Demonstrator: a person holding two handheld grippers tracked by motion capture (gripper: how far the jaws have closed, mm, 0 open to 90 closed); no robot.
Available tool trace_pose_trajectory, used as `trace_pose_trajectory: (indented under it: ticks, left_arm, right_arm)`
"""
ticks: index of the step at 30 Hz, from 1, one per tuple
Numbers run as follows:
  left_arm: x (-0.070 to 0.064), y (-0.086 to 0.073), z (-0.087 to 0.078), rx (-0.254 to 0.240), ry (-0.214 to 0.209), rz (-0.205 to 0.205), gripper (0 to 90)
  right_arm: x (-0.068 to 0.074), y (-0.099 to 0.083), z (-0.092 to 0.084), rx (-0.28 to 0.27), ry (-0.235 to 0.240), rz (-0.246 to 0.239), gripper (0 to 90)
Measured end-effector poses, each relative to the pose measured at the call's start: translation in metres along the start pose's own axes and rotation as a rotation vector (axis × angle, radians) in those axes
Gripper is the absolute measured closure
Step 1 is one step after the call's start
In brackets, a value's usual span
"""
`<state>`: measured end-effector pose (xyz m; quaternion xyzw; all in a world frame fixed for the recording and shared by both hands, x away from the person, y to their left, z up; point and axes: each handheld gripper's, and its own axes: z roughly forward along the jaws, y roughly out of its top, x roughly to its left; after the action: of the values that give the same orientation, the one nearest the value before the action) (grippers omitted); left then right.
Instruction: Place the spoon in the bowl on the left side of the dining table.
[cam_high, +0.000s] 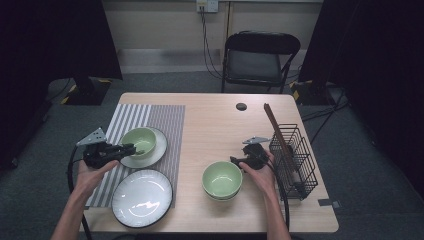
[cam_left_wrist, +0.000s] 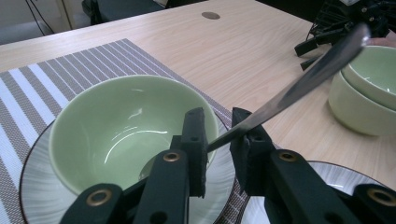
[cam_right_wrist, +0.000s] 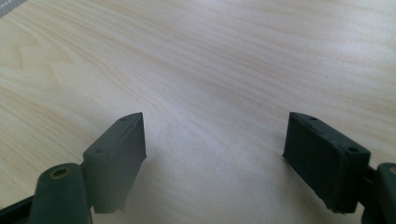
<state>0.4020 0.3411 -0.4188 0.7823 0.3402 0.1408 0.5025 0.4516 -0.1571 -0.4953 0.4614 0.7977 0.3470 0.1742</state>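
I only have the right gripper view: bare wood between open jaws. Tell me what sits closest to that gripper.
Observer: In the high view, the right gripper is just beyond the stacked green bowls, by their far right rim.
Operator: Now report what is on its other side.
Observer: A black wire basket stands to its right, with brown sticks leaning out of it.
Operator: Give me the left gripper too.
Observer: The left gripper is at a single green bowl on a white plate. A metal utensil runs between its jaws; I cannot tell whether they pinch it.
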Motion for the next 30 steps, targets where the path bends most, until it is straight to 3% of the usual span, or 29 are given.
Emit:
trace_pose_trajectory:
  ticks: [8,11,13,18,26,30]
  left_arm:
    - [0.003,-0.005,-0.006,0.000,0.003,-0.008,75.9]
    - [0.000,-0.006,-0.006,-0.001,-0.012,-0.003,77.3]
    - [-0.001,-0.006,-0.004,-0.011,-0.053,-0.007,80.1]
    - [0.001,-0.009,-0.002,0.017,-0.026,-0.009,78.3]
    - [0.003,-0.011,-0.008,0.010,-0.009,-0.018,74.2]
    - [0.007,-0.011,-0.012,0.006,0.025,-0.028,69.5]
  right_arm:
    - [0.004,-0.006,0.001,-0.026,-0.033,-0.041,17.4]
    - [0.004,-0.007,0.000,-0.033,-0.035,-0.034,17.3]
    - [0.004,-0.007,0.000,-0.033,-0.035,-0.034,17.3]
    - [0.004,-0.007,0.000,-0.034,-0.035,-0.033,17.4]
    - [0.003,-0.007,0.000,-0.035,-0.029,-0.030,17.9]
    - [0.003,-0.007,0.000,-0.035,-0.030,-0.030,17.9]
